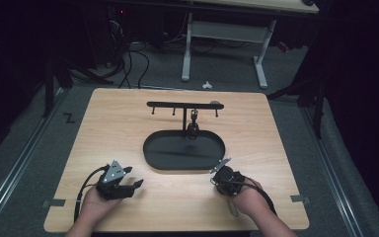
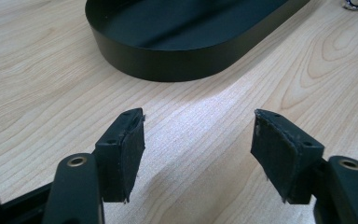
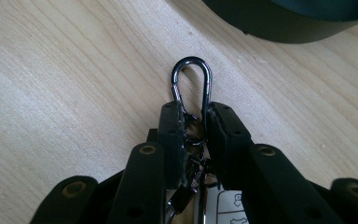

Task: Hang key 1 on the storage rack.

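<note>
A dark metal carabiner clip [image 3: 192, 84] with keyring links sat clenched between the right tongs [image 3: 195, 122], low over the pale wooden worktop [image 3: 65, 93], near the black oval metal tray [image 3: 289, 23]. The left tongs [image 2: 198, 140] hung released, jaws wide apart, facing that tray.

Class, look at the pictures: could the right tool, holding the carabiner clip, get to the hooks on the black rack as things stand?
Probably yes. The right tool grips the carabiner clip near the black tray; the rack stands beyond it, with only the low tray between.
</note>
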### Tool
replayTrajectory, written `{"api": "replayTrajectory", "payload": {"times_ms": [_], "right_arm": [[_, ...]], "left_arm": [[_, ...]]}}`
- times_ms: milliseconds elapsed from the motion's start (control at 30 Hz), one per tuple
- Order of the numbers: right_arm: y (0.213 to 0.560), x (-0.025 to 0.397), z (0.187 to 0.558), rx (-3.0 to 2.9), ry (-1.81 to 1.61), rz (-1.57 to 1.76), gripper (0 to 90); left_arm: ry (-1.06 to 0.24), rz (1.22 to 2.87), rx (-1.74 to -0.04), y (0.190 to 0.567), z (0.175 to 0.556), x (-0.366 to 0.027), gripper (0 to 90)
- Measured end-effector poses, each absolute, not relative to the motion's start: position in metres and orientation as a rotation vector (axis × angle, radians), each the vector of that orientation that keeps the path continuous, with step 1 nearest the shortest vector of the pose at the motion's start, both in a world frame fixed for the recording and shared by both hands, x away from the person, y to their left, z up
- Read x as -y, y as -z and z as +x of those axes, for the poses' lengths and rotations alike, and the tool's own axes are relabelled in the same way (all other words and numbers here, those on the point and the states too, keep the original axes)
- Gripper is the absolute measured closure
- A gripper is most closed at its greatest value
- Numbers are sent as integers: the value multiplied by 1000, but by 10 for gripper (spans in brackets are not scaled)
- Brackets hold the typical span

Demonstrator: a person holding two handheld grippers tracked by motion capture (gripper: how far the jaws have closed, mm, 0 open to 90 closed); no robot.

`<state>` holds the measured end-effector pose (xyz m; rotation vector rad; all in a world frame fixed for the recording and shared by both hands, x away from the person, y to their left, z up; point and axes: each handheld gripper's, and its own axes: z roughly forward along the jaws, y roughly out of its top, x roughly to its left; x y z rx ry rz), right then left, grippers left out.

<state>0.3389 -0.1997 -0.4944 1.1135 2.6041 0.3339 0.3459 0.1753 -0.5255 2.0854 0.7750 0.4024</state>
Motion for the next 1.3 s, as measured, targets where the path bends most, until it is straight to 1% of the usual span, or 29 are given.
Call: {"api": "replayTrajectory", "payload": {"times_ms": [333,367,433,633,933,1133,1300], "right_arm": [[494,205,344,-2635,-373,1148,761],[487,209,345,-2622,-444,1176,847],[482,212,348,-2615,-444,1183,849],[488,213,346,-2627,-427,1185,848],[490,197,330,-2635,-372,1006,843],[488,203,335,-2635,-422,1092,851],[478,214,341,-2611,-484,1160,853]], "left_arm": [[-403,2086,-770,525,346,-175,351],[-404,2085,-771,525,346,-176,351],[-402,2085,-773,526,346,-175,352],[-402,2091,-770,525,346,-175,352],[-404,2091,-769,526,346,-175,353],[-403,2094,-767,526,345,-174,352],[-400,2093,-771,526,346,-175,352]]}}
